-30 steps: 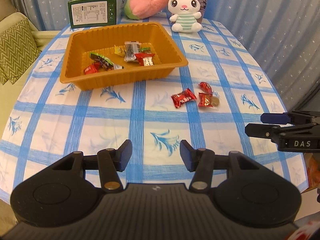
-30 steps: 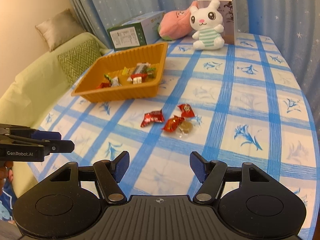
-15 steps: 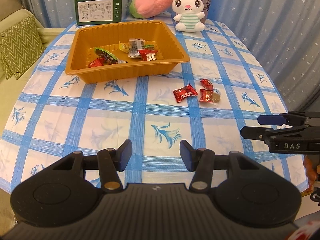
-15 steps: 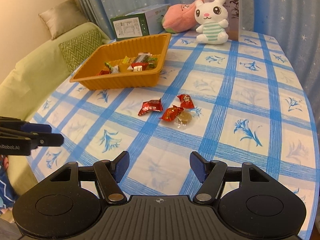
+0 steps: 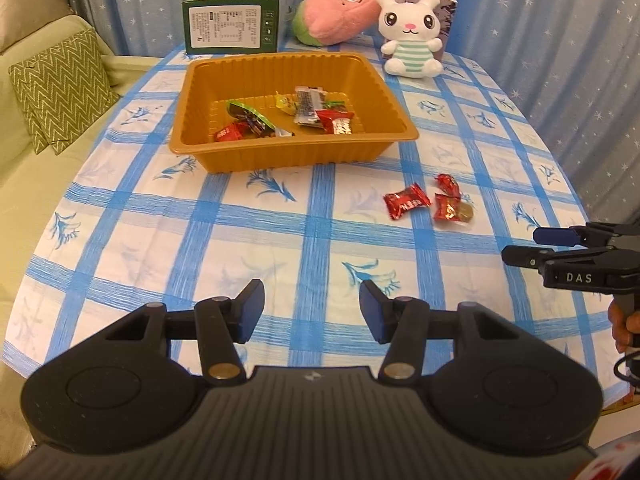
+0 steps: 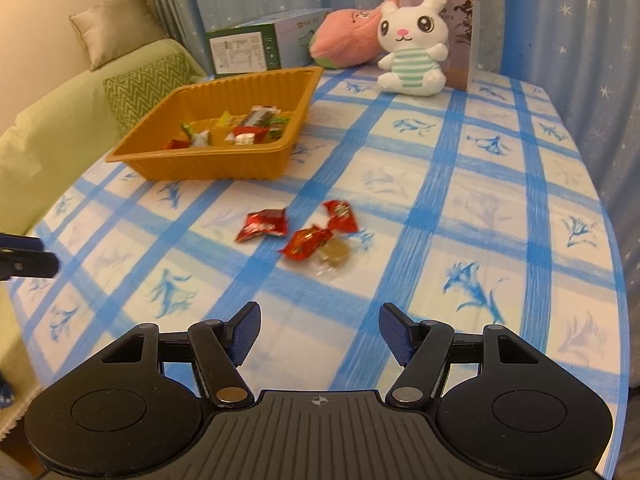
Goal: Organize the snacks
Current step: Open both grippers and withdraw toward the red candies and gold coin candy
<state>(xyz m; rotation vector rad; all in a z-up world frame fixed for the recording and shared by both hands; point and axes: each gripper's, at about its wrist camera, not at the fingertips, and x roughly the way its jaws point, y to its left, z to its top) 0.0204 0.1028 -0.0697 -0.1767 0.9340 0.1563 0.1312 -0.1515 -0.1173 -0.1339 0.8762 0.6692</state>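
On the blue-checked tablecloth (image 5: 316, 224) in the left wrist view, the left gripper (image 5: 312, 310) hangs wide and empty, red candies (image 5: 406, 206) lying apart from the orange tray (image 5: 294, 152). In the right wrist view, the right gripper (image 6: 318, 334) gapes wide over nothing, the candies just ahead.

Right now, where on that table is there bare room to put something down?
Bare cloth lies between the orange tray and the near edge, and right of the loose candies toward the curtain. The far end is crowded: green box, pink plush, bunny.
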